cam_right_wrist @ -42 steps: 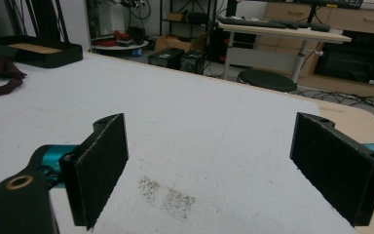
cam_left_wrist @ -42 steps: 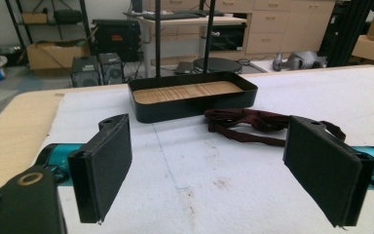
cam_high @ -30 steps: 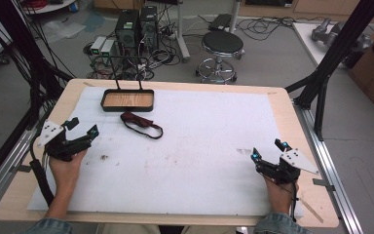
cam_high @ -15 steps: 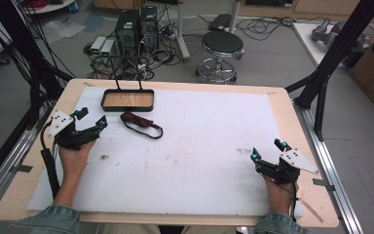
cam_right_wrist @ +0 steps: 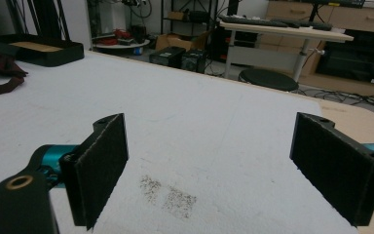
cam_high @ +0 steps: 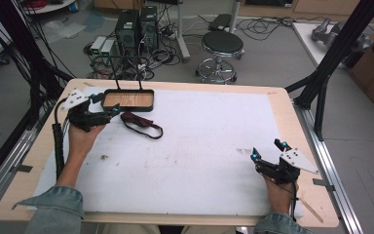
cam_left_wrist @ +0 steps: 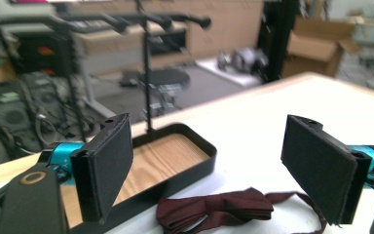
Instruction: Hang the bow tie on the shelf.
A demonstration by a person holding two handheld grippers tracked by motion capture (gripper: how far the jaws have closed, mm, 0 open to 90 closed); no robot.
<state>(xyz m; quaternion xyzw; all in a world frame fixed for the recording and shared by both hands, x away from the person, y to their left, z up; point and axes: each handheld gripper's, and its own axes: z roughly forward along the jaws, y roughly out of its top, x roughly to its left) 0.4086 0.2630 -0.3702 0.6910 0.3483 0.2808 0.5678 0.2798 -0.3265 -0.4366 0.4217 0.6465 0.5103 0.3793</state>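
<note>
my left tongs (cam_left_wrist: 209, 165) gape wide and empty above the crumpled maroon bow tie (cam_left_wrist: 219, 209) beside the black tray (cam_left_wrist: 175, 161); my right tongs (cam_right_wrist: 224, 170) gape empty too.

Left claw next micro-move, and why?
Probably ease the left claw forward and down over the maroon bow tie: its jaws stand wide open, empty, the tie lying just ahead between them beside the black tray. The right claw is far off.
</note>
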